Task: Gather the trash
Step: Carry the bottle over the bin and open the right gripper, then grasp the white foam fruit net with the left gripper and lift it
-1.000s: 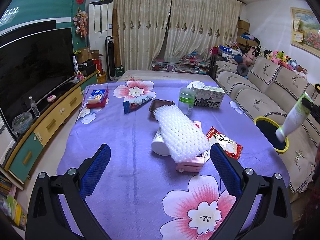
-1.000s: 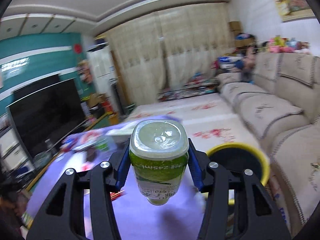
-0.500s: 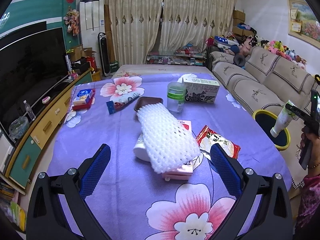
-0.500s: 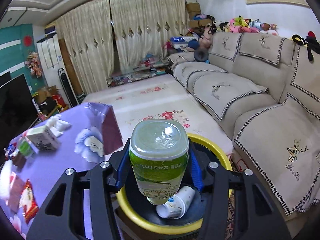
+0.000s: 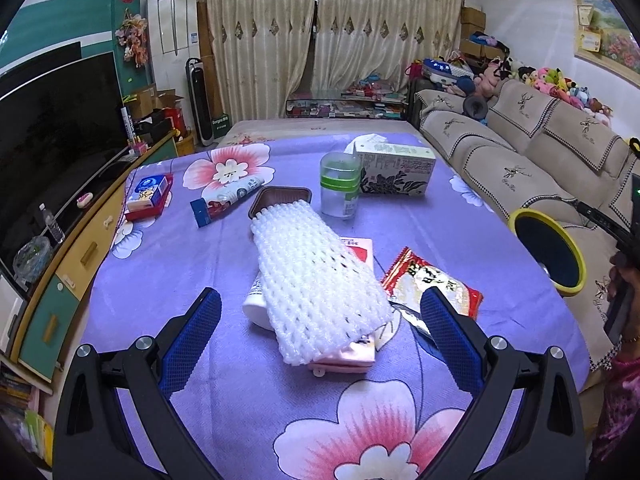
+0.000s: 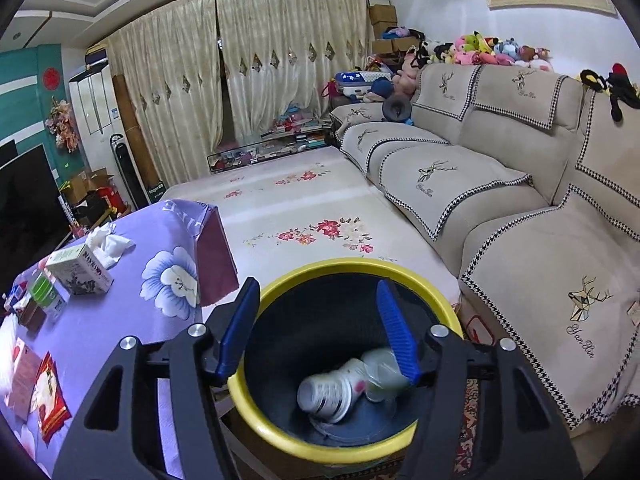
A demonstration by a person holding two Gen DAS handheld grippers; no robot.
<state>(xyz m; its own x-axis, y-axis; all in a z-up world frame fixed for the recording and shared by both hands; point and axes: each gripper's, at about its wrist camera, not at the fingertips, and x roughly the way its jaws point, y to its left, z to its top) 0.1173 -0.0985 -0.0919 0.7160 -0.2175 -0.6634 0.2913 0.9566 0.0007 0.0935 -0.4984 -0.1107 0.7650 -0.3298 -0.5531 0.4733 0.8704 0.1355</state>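
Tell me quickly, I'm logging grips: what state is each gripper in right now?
Left gripper: open, holding nothing, above the white foam net.
Right gripper: jaws opening, nothing between them, over the yellow bin.

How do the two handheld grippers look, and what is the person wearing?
Both the left gripper and the right gripper have black frames with silver bolts and blue textured pads. The person's sleeve has a pink patterned fabric, and a thin bracelet sits at the wrist.

The yellow-rimmed bin (image 6: pixel 280 432) stands open-topped, with bottles (image 6: pixel 332 392) at its bottom. The foam net (image 5: pixel 316 280) lies unobstructed above; the red packet (image 5: pixel 432 284) is just beside.
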